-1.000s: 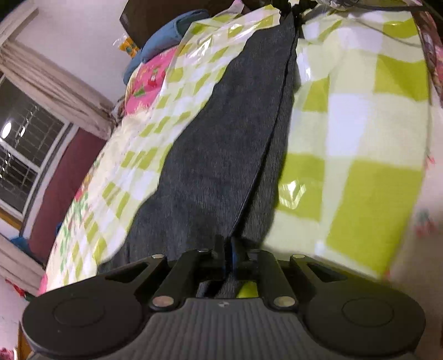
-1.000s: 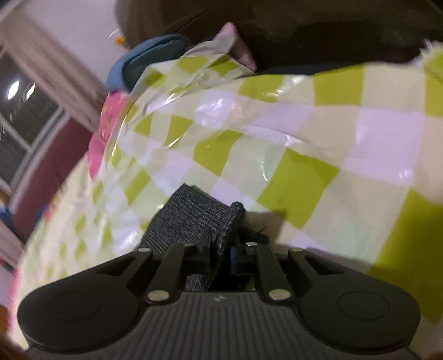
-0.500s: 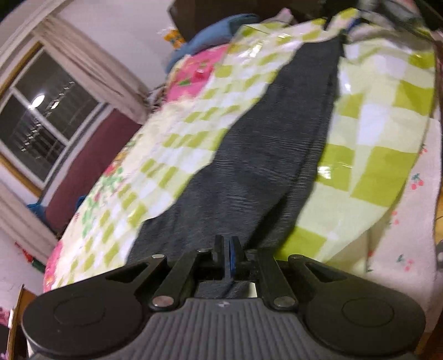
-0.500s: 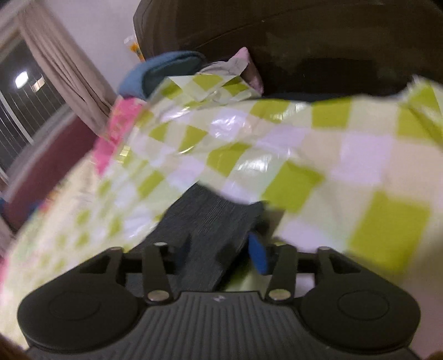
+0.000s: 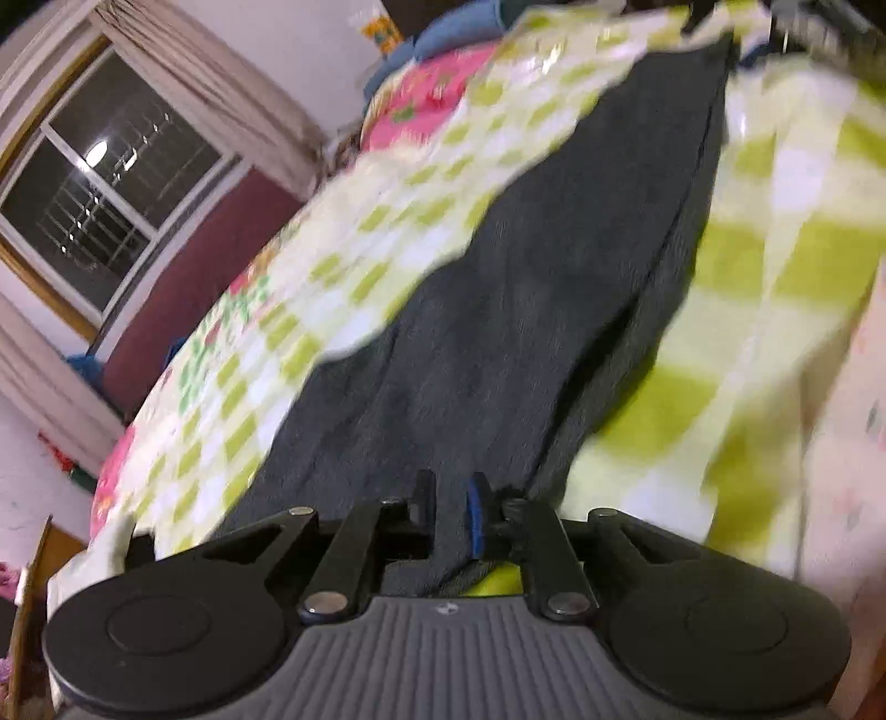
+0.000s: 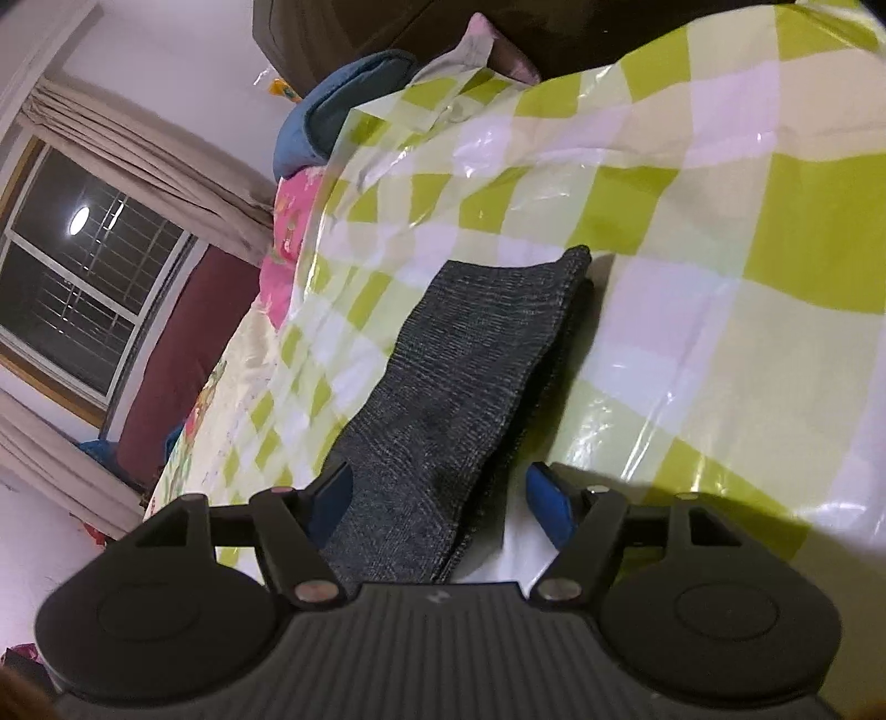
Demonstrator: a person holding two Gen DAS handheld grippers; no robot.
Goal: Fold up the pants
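Dark grey pants (image 5: 554,288) lie stretched lengthwise on a green-and-white checked plastic sheet (image 5: 775,266) over the bed. My left gripper (image 5: 449,512) is shut on one end of the pants, with the fabric pinched between its fingers. In the right wrist view the other end of the pants (image 6: 470,360) lies flat on the sheet (image 6: 692,221), its hem edge away from me. My right gripper (image 6: 437,495) is open, its blue-padded fingers on either side of the fabric and not holding it.
A pink floral bedspread (image 5: 421,105) and a blue pillow (image 6: 354,99) lie at the head of the bed. A dark headboard (image 6: 554,27) stands behind. A window (image 5: 94,199) with curtains and a maroon wall are to the left.
My right gripper has opened and let go of the pants end, which now lies flat on the sheet. My left gripper stays shut on its end and has shifted its view.
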